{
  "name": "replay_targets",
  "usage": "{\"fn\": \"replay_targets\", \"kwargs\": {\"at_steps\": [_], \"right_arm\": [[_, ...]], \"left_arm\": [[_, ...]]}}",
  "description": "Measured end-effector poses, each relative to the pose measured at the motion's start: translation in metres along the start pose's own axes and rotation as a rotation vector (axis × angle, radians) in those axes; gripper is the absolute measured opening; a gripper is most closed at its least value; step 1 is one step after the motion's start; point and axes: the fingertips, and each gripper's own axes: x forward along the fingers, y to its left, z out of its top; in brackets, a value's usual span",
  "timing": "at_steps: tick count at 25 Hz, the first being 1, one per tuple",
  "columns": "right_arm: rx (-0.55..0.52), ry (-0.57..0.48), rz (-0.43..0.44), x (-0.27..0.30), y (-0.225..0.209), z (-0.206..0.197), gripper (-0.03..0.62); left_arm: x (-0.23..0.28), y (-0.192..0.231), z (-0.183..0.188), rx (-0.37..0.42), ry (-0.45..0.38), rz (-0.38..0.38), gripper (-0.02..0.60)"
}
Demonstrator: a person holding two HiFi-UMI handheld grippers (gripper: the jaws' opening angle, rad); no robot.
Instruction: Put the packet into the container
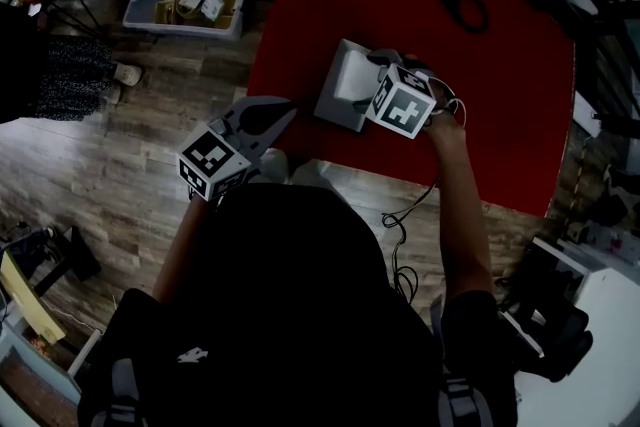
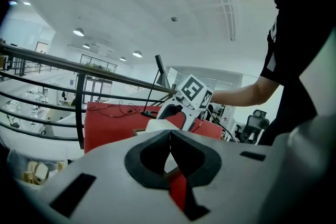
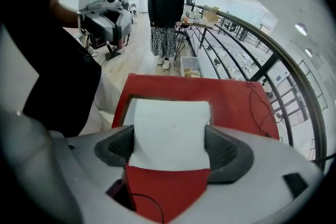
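Right claw (image 3: 170, 150) grips the white packet (image 3: 170, 120), poised at the grey container (image 1: 333, 105) on the red desk (image 1: 500, 65). Lowering and release are probably still to come. Left claw (image 2: 169, 150) clenched, empty.

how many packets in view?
1: a white packet, gripped by the right tongs at the grey container. More could lie hidden inside it.

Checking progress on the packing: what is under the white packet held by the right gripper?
The packet, clamped in the jaws of the right gripper, is over the grey container on the red table. Only the container's rim and wall show; its inside is covered by the packet.
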Motion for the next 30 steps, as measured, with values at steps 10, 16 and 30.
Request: {"fn": "replay_targets", "kwargs": {"at_steps": [10, 16, 30], "right_arm": [[0.028, -0.018, 0.031, 0.018, 0.006, 0.013, 0.436], [0.072, -0.003, 0.038, 0.032, 0.009, 0.009, 0.436], [0.07, 0.019, 0.066, 0.063, 0.017, 0.005, 0.436]], "left_arm": [[-0.002, 0.001, -0.003, -0.005, 0.008, 0.01, 0.009], [0.002, 0.001, -0.005, -0.006, 0.011, 0.012, 0.009], [0.005, 0.002, -0.007, -0.012, 0.014, 0.028, 0.009]]}}
